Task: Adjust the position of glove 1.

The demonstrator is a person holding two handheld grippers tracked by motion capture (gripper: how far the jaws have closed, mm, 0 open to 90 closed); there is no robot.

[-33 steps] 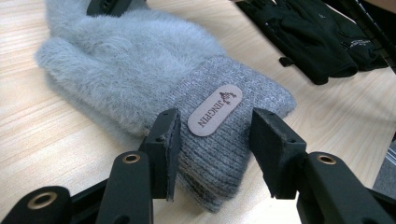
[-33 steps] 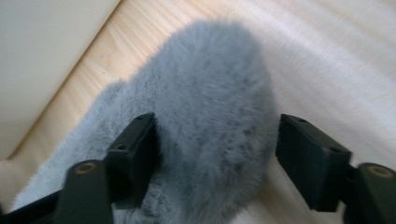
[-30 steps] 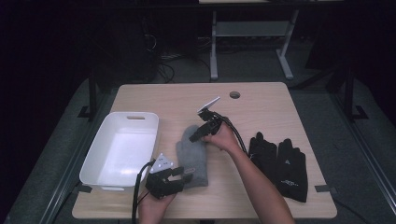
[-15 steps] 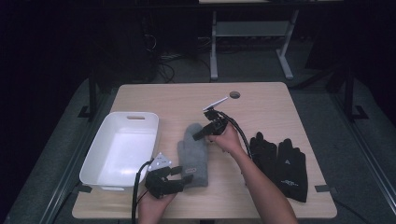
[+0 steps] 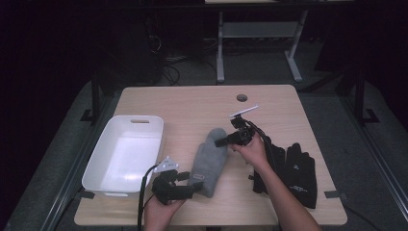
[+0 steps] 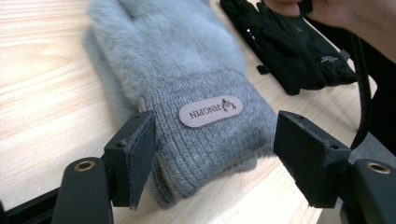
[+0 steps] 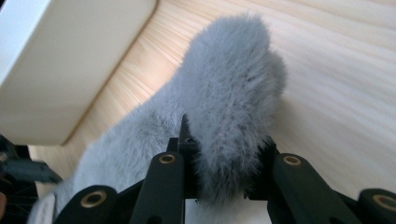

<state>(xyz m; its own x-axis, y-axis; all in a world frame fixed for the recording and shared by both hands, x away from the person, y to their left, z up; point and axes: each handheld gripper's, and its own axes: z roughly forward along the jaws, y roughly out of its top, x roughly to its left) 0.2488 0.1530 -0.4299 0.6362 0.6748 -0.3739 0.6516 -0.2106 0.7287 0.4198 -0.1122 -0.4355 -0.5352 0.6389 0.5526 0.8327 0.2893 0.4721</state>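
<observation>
- We see a fluffy grey knitted mitten (image 5: pixel 208 159) lying flat near the middle of the light wooden table (image 5: pixel 192 103), with its ribbed cuff toward the near edge and its rounded tip pointing to the far side.
- In the left gripper view, the cuff carries an oval beige label (image 6: pixel 211 111) and lies between the two black jaws of the left gripper (image 6: pixel 212 156); the jaws have just been opening, and their pads stand clear of the knit on both sides.
- In the high view, we find the left gripper (image 5: pixel 188 179) at the near end of the mitten, held in the person's left hand (image 5: pixel 161 209).
- In the right gripper view, the jaws of the right gripper (image 7: pixel 224 177) have just been closing and now pinch the furry far end of the mitten (image 7: pixel 229 107) between them.
- In the high view, the right gripper (image 5: pixel 222 142) sits at the right of the mitten's tip, held by the right hand (image 5: pixel 250 151).
- A white rectangular plastic tub (image 5: pixel 96 166) stands just left of the mitten, near the table's left edge.
- A pair of black gloves (image 5: pixel 296 173) lies on the right side of the table, partly behind the right forearm.
</observation>
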